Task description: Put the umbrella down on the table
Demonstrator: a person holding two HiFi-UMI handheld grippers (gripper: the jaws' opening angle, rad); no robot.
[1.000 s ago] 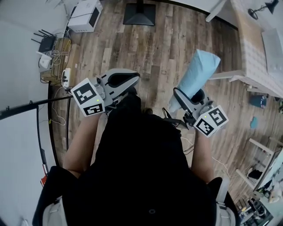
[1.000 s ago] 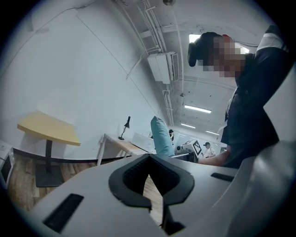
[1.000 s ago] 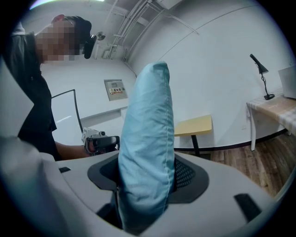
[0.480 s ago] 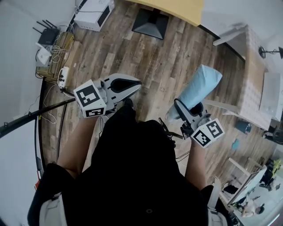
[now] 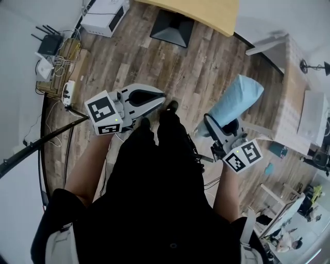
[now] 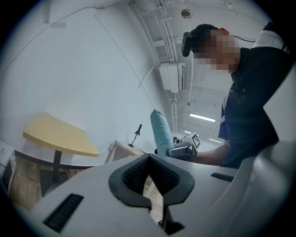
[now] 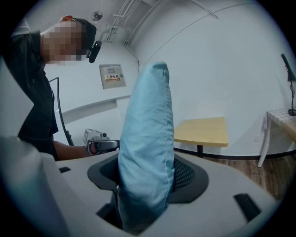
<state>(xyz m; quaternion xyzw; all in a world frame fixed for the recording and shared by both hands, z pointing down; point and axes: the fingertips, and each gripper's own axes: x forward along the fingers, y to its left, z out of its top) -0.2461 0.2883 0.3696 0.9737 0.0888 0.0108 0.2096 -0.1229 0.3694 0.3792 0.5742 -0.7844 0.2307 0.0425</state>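
Note:
A folded light-blue umbrella (image 5: 234, 105) stands upright in my right gripper (image 5: 214, 125), which is shut on its lower end. In the right gripper view the umbrella (image 7: 147, 148) fills the middle, clamped between the dark pads (image 7: 185, 175). My left gripper (image 5: 161, 97) is shut with nothing in it; its pads (image 6: 132, 173) meet at the tip. From the left gripper view the umbrella (image 6: 161, 129) and the right gripper (image 6: 185, 149) show beyond the jaws. A yellow table (image 5: 206, 13) lies ahead, and a pale table (image 5: 296, 93) is at the right.
I stand on a wooden floor (image 5: 196, 67). A white box (image 5: 103, 18), a router (image 5: 49, 46) and cables lie at the far left. A black stand pole (image 5: 36, 147) crosses the left side. A black lamp (image 5: 309, 67) stands on the pale table.
The person has stepped forward, one shoe now showing ahead, and the yellow table has come into view at the top. Both grippers keep their hold and height.

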